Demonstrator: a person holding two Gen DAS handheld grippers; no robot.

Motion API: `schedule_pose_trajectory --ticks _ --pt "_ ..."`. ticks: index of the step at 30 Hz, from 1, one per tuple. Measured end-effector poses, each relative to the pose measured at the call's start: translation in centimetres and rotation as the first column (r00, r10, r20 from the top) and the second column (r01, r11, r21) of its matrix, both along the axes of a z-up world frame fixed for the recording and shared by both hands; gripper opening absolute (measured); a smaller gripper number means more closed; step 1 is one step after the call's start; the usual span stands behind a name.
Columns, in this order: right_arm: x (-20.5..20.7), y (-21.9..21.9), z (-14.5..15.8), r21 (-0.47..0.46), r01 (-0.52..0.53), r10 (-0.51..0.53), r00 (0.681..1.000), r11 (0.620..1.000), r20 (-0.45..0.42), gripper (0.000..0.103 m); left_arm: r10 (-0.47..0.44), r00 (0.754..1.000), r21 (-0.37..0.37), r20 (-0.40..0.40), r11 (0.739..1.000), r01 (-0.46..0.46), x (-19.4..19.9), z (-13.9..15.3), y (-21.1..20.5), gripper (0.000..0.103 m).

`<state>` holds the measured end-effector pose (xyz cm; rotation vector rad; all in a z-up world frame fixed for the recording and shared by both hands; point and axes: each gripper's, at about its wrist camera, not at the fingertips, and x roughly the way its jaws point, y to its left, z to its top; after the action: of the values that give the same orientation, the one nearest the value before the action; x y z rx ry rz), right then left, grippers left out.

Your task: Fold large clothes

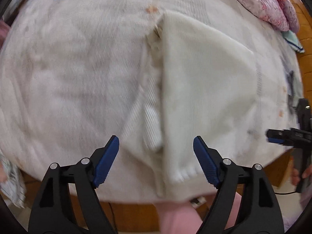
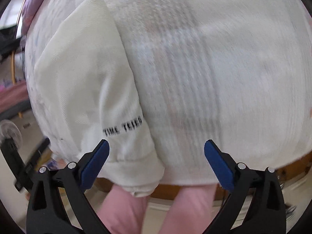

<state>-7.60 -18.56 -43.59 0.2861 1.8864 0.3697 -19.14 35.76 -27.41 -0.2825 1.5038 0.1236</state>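
Observation:
A cream-white knit garment (image 1: 204,81) lies folded on the pale bedspread (image 1: 74,68), its near hem at the bed's front edge. A ribbed inner part (image 1: 152,120) shows along its left fold. My left gripper (image 1: 156,152) is open and empty above the garment's near left edge. In the right wrist view the garment (image 2: 83,74) lies left of centre, with black lettering (image 2: 122,129) near its hem. My right gripper (image 2: 156,161) is open and empty over the garment's near corner. The right gripper also shows at the right edge of the left wrist view (image 1: 273,137).
A pink floral quilt (image 1: 273,5) is bunched at the bed's far right. A wooden frame (image 1: 306,44) runs along the right. The person's pink-clad legs (image 2: 159,210) stand at the bed's front edge. A fan (image 2: 9,132) and clutter stand at the left.

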Motion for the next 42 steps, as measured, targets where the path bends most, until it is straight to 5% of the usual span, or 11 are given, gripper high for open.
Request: schedule_pose_trajectory --ticks 15,20,21,22,23,24,27,31,35,37,42 --pt "6.4 6.6 -3.9 0.216 -0.164 0.155 0.986 0.962 0.056 0.095 0.005 0.999 -0.224 0.051 0.975 0.007 7.8 -8.6 3.6 0.091" --pt "7.4 7.2 -5.5 0.383 -0.104 0.070 0.992 0.918 0.100 0.097 0.082 0.992 -0.443 0.094 0.896 -0.032 7.4 -10.9 5.5 0.098" --pt "7.4 7.3 -5.9 0.407 -0.098 0.060 0.993 0.908 0.106 0.097 0.120 0.989 -0.536 0.082 0.842 -0.057 7.4 -11.3 6.1 0.098" --pt "7.3 7.1 -6.0 0.431 -0.110 0.065 0.991 0.896 0.119 0.097 0.157 0.987 -0.663 0.044 0.743 -0.088 7.4 -12.0 6.6 0.098" --pt "7.1 7.0 -5.9 0.480 -0.102 0.055 0.992 0.871 0.113 0.097 0.202 0.978 -0.815 -0.051 0.557 -0.158 7.5 -13.4 6.5 0.098" --pt "6.8 7.3 -6.0 0.560 -0.056 0.022 0.997 0.827 0.067 0.097 0.207 0.975 -0.847 -0.083 0.502 -0.179 7.7 -13.8 6.1 0.098" --pt "5.4 7.9 -6.3 0.586 -0.134 0.115 0.991 0.799 0.070 0.097 0.004 1.000 -0.809 -0.010 0.587 -0.011 9.1 -13.6 2.9 0.098" --pt "4.1 7.6 -6.3 0.580 -0.100 0.079 0.995 0.808 0.062 0.097 -0.020 1.000 -0.806 -0.010 0.592 0.004 9.5 -13.6 2.0 0.097" --pt "4.8 7.2 -6.0 0.553 0.014 -0.031 0.999 0.833 0.020 0.084 -0.009 1.000 -0.673 -0.018 0.740 -0.005 8.7 -11.2 1.2 0.054" --pt "4.6 6.5 -4.9 0.590 0.061 -0.080 0.997 0.805 0.006 0.055 0.032 0.999 -0.660 -0.030 0.750 -0.043 7.8 -9.6 1.3 0.043" --pt "2.9 6.4 -1.1 0.594 0.067 -0.084 0.996 0.802 0.001 0.047 0.029 0.999 -0.625 -0.018 0.780 -0.034 6.4 -6.0 -0.8 0.039"
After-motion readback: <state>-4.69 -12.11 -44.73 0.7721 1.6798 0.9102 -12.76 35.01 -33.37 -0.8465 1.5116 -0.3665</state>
